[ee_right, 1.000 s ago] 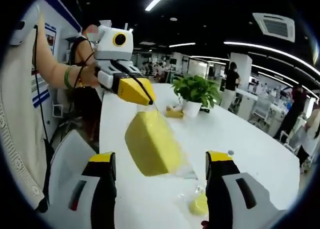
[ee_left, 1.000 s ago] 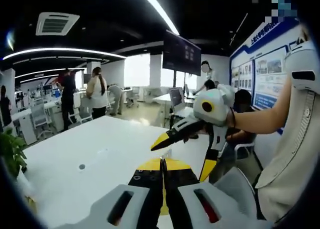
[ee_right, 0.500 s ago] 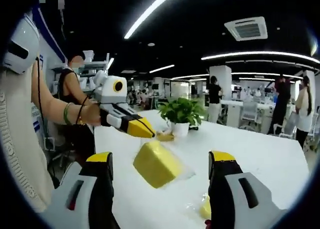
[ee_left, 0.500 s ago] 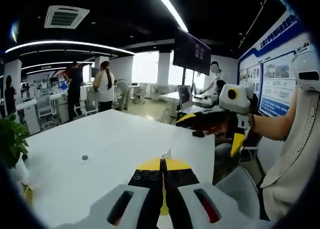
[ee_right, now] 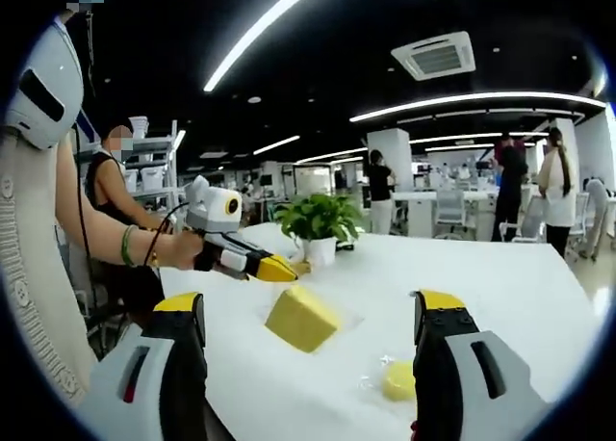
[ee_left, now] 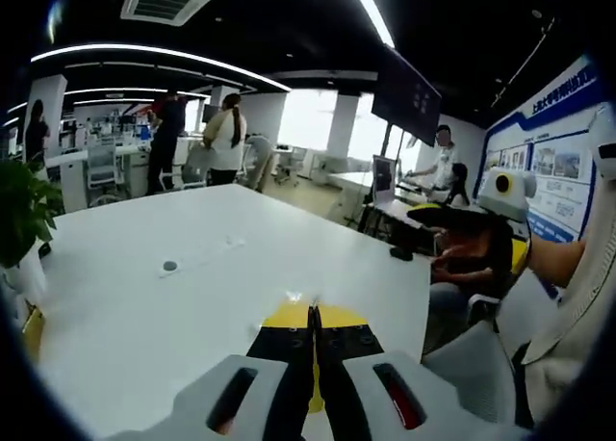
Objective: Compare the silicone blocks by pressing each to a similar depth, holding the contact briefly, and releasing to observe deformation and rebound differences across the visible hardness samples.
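A yellow silicone block [ee_right: 301, 318] in clear wrap sits low over the white table [ee_right: 539, 297]; I cannot tell whether it rests on it. My left gripper [ee_right: 279, 269] is just above the block's left corner, yellow tips together. In the left gripper view its jaws [ee_left: 313, 318] are shut, with a scrap of clear wrap [ee_left: 293, 296] at the tips, and they hide the block. My right gripper [ee_right: 310, 302] stands wide open, well back from the block, and appears at the right of the left gripper view [ee_left: 472, 231]. A smaller wrapped yellow piece [ee_right: 397, 380] lies near the right jaw.
A potted plant [ee_right: 318, 234] stands on the table behind the block, with a small yellow item [ee_right: 303, 266] beside it. A round grommet [ee_left: 170, 265] marks the tabletop. A white chair [ee_left: 462, 364] is at the table's near edge. People and desks fill the background.
The block hung high and close before the right gripper; now it is lower and farther off. The left gripper has come down with it. The right gripper has drawn back, still open.
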`<state>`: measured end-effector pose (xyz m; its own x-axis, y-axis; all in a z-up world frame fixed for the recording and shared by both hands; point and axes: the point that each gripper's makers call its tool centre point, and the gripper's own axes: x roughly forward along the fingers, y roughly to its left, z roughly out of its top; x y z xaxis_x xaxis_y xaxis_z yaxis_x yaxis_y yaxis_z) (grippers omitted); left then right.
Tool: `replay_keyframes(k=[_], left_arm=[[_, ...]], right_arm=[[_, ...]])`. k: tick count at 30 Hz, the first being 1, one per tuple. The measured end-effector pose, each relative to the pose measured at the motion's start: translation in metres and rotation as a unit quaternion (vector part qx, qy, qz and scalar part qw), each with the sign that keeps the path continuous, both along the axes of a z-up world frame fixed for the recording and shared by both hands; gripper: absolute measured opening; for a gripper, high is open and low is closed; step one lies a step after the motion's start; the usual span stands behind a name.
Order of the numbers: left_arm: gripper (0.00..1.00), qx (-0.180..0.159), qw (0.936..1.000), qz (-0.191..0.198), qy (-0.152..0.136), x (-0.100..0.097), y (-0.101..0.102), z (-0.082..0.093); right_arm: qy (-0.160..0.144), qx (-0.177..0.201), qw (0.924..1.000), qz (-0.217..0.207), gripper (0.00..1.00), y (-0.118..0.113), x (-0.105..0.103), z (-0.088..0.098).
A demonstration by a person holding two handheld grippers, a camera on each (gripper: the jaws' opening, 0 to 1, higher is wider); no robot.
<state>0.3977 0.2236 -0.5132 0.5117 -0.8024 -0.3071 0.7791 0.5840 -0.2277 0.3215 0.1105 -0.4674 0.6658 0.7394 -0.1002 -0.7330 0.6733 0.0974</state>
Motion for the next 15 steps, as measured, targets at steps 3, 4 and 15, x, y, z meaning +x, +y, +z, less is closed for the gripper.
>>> replay_keyframes(k=[3, 4, 15], left_arm=[[0.00, 0.003, 0.9998, 0.005, 0.019, 0.004, 0.000, -0.020], [0.00, 0.004, 0.9997, 0.006, 0.022, 0.005, -0.001, -0.025], [0.00, -0.048, 0.9894, 0.017, 0.136, 0.016, -0.007, -0.085]], right_arm=[[0.010, 0.001, 0.9999, -0.014, 0.83, -0.007, -0.001, -0.009], [0.013, 0.002, 0.9998, -0.017, 0.82, -0.008, -0.002, -0.011], [0.058, -0.036, 0.9971, -0.033, 0.79, -0.023, 0.001, -0.041]])
